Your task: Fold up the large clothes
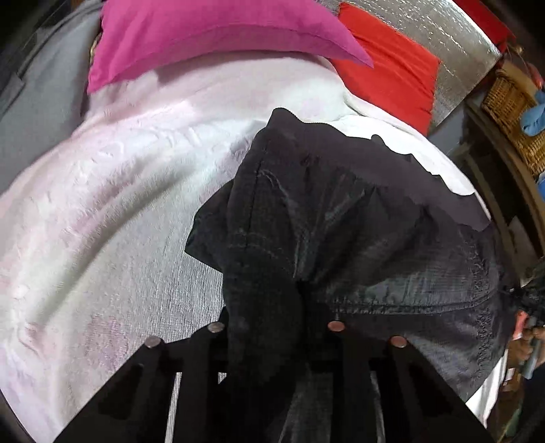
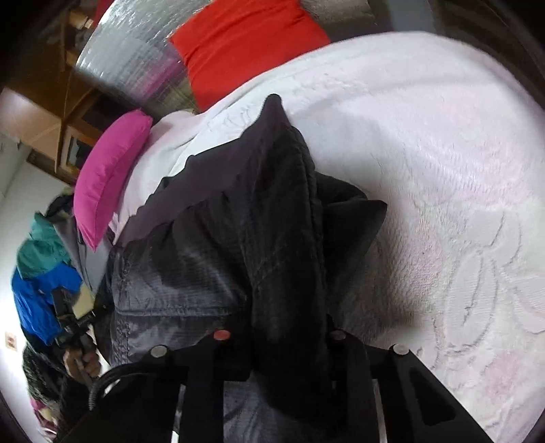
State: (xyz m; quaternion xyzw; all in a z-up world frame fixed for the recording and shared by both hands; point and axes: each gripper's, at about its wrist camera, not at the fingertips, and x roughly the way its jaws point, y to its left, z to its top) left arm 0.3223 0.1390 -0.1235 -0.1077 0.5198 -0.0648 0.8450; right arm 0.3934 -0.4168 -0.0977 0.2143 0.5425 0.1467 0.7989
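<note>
Bed, white-covered, carries the dark garment, bunched across its near edge. Left tongs and right tongs each clamp a gathered fold. Recommend lifting evenly, keeping the held edge taut and level, so layers align.

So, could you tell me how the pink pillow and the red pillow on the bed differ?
The pink pillow is magenta, while the red pillow is a bright orange-red. In the left wrist view the pink pillow lies partly on the white blanket and overlaps the red one, whereas the red pillow leans back against the silver quilted headboard. Both are plain, single-coloured fabric pillows at the head of the bed, beyond the dark garment.
</note>
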